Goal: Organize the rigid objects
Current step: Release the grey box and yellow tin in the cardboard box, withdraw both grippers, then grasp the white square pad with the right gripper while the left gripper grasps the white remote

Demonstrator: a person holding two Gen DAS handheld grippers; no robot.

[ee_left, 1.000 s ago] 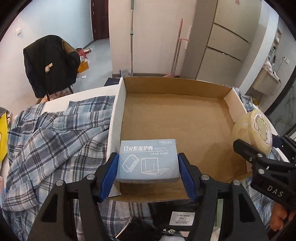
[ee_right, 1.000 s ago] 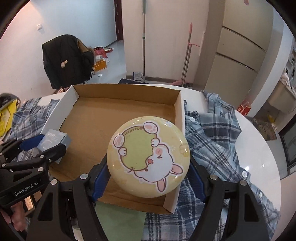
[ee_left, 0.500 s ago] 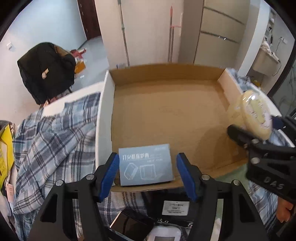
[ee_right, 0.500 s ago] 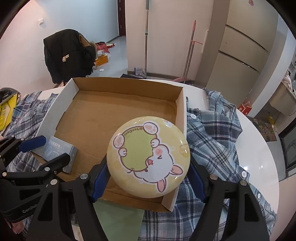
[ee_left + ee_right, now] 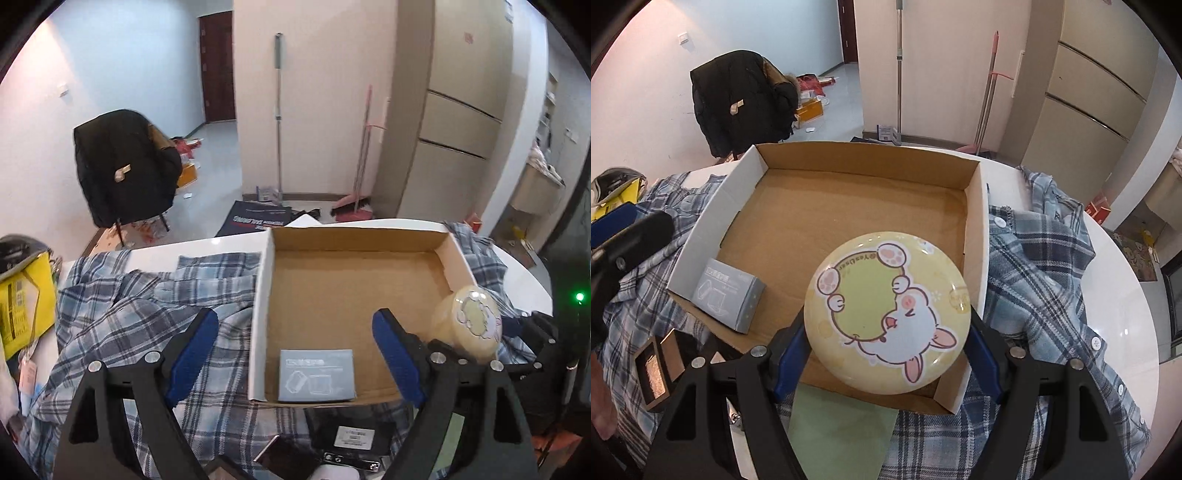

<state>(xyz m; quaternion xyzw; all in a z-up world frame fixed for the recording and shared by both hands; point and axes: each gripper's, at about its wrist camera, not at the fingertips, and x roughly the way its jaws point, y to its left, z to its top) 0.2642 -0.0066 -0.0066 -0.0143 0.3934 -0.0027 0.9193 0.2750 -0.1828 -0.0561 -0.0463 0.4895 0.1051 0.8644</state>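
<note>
Tabletop (image 5: 1115, 295): white and round, it is carrying the cardboard box and is lying under a plaid shirt (image 5: 140, 314) that is spreading out on both sides of the box.
Cardboard box (image 5: 975, 236): open-topped, it is sitting in the middle of the tabletop.
Round tin (image 5: 888, 314): yellow with a cartoon animal on the lid, it is hanging over the near right corner of the box, tilted toward my camera.
Small blue-grey box (image 5: 317, 374): it is lying flat on the box floor, in the near left corner, against the left wall.
Left tongs (image 5: 295, 362): I am holding them above the near edge of the box; the jaws have just been opening and are standing apart, with the small blue-grey box lying free below them.
Right tongs (image 5: 888, 354): I am keeping them clamped on the round tin's sides.
</note>
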